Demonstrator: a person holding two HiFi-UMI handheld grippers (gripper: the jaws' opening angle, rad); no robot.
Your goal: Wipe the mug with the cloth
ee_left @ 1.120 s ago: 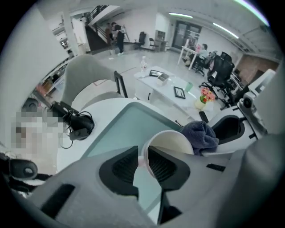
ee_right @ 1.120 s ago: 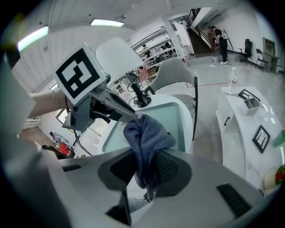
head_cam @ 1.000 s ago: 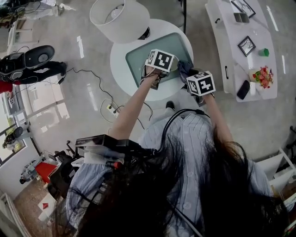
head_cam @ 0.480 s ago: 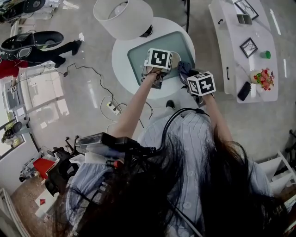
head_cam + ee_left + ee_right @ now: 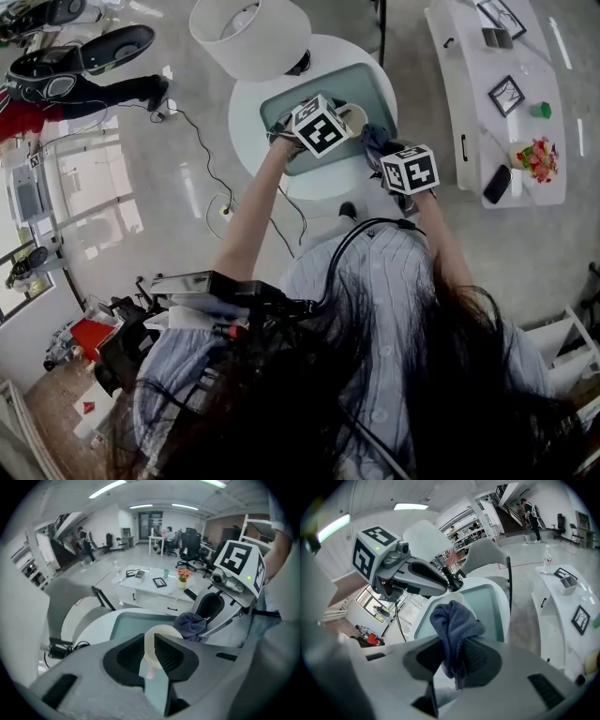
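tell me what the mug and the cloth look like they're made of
Mug: probably glazed ceramic. It is cream, with a smooth, faintly shiny wall and a thick rounded rim, though hard plastic is possible.
Cloth: soft fabric, likely microfibre or terry. It is matt blue-grey, with a fuzzy surface and limp folds.

Tray (image 5: 367, 82) far strip free; mug (image 5: 353, 116) held over middle; lampshade (image 5: 248, 36) crowds table's (image 5: 246, 117) far-left edge.

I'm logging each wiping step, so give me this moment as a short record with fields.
Left gripper: shut on the wall of the mug; jaws have just been closing
Right gripper: shut on the cloth, bunched between its jaws
Cloth to mug: close beside the rim; contact unclear
Setting: teal tray on the round white table
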